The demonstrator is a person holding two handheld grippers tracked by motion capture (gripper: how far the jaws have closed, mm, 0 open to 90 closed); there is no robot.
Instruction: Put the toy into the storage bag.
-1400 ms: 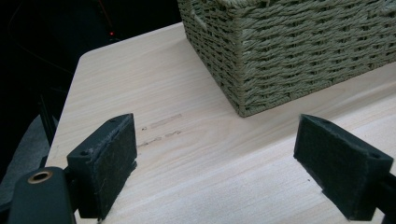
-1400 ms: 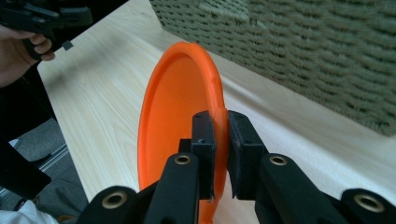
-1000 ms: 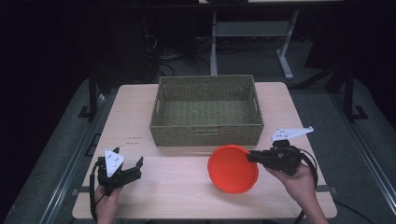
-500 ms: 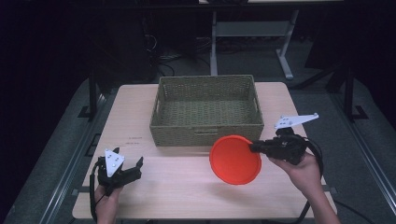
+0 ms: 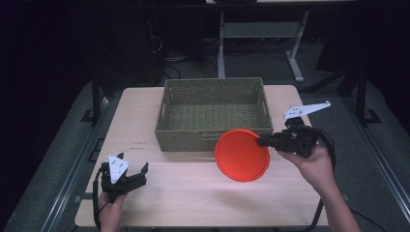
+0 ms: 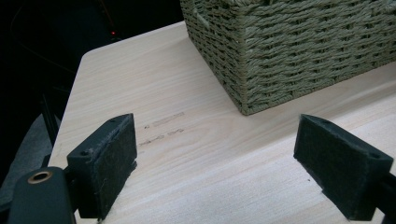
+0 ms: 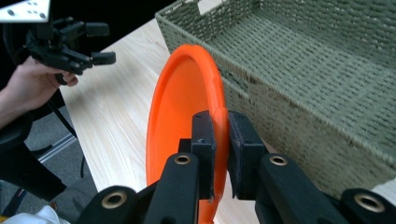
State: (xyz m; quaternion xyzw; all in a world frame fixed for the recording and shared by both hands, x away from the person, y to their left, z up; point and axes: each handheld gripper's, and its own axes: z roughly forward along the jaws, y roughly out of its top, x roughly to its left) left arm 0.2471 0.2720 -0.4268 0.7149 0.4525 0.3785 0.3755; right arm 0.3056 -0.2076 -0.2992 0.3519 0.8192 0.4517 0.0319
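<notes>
An orange plate (image 5: 241, 154) hangs above the table, tilted up on edge beside the front right corner of the woven basket (image 5: 212, 112). My right gripper (image 5: 263, 141) is shut on the plate's right rim. In the right gripper view the two jaws pinch the orange plate (image 7: 184, 107) at its rim, with the basket (image 7: 327, 70) just to the right. My left gripper (image 5: 129, 175) rests near the table's front left, open with nothing between its pads (image 6: 107, 163). It is seen again as the left gripper (image 7: 100, 44) far off in the right gripper view.
The light wooden table (image 5: 159, 193) carries the empty basket at its back middle. In the left gripper view the basket's corner (image 6: 252, 79) stands ahead and to the right. Dark floor and a metal stand (image 5: 261, 34) lie beyond the table.
My right gripper has lifted the orange plate off the table and tilted it up on edge, moving it toward the basket. The left gripper has stayed still.
</notes>
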